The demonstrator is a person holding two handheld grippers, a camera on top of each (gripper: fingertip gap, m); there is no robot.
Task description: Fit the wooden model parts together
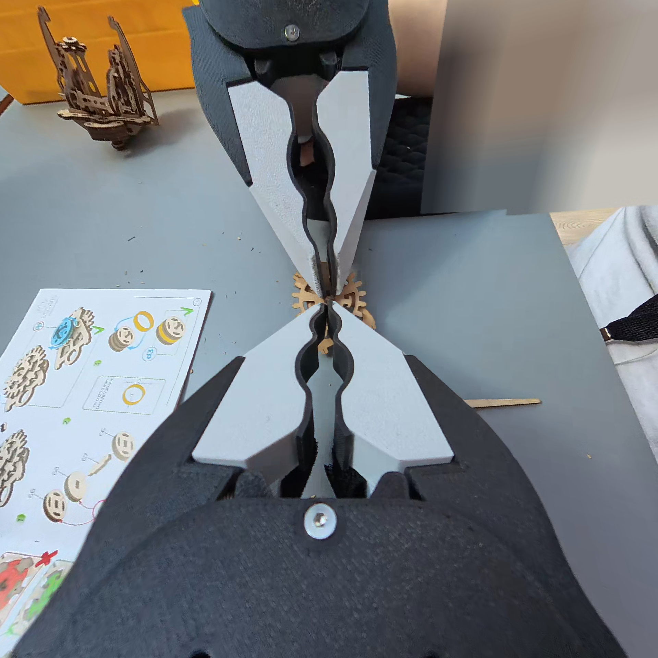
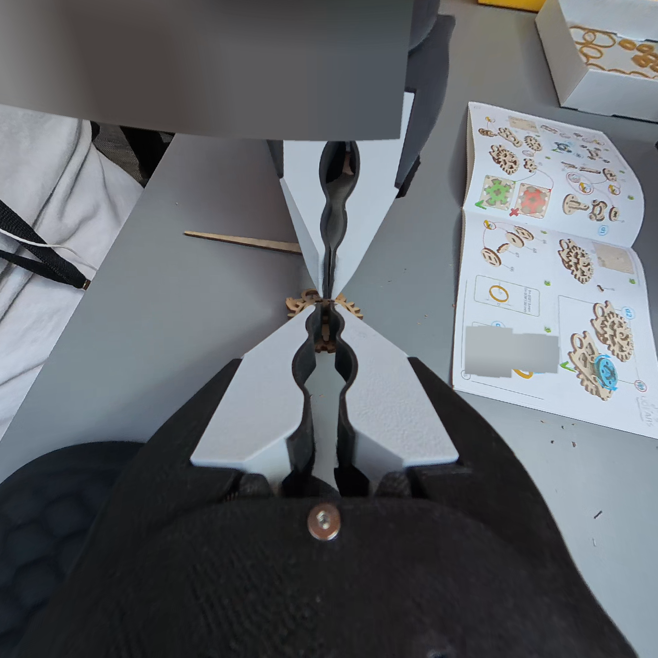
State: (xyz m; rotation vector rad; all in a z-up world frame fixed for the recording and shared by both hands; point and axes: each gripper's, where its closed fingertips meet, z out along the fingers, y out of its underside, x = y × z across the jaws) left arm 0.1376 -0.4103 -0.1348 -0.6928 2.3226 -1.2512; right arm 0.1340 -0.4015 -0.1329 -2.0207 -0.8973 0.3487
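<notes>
A: What surface is everything sitting on?

B: A flat grey table is filling both views, dusted with tiny wood crumbs. An open instruction booklet is lying flat on it, to one side of the tongs. A thin wooden stick is lying on the other side, near the table edge. Toward the far corner in the left wrist view, a dark brown finished wooden model is standing upright in front of something yellow. In the right wrist view, a white box holding pale wooden rings is sitting beyond the booklet. A person in a light grey garment is sitting at the table's edge; only cloth and a black strap are showing.

A: Where are the tongs?

B: The left tongs and the right tongs are pointing at each other, tips almost meeting over the middle of the table. The right tongs are appearing the same way in their own view.

A: And the wooden parts?

B: A pale wooden gear piece is sitting right at that meeting point, its toothed edges spreading out on both sides of the tips. Both pairs of tongs are squeezed down narrow. The left pair is pinching a small part of the gear piece. The right pair is closing on a thin wooden tab at the same spot. Whether the piece is touching the table, I cannot tell.
</notes>
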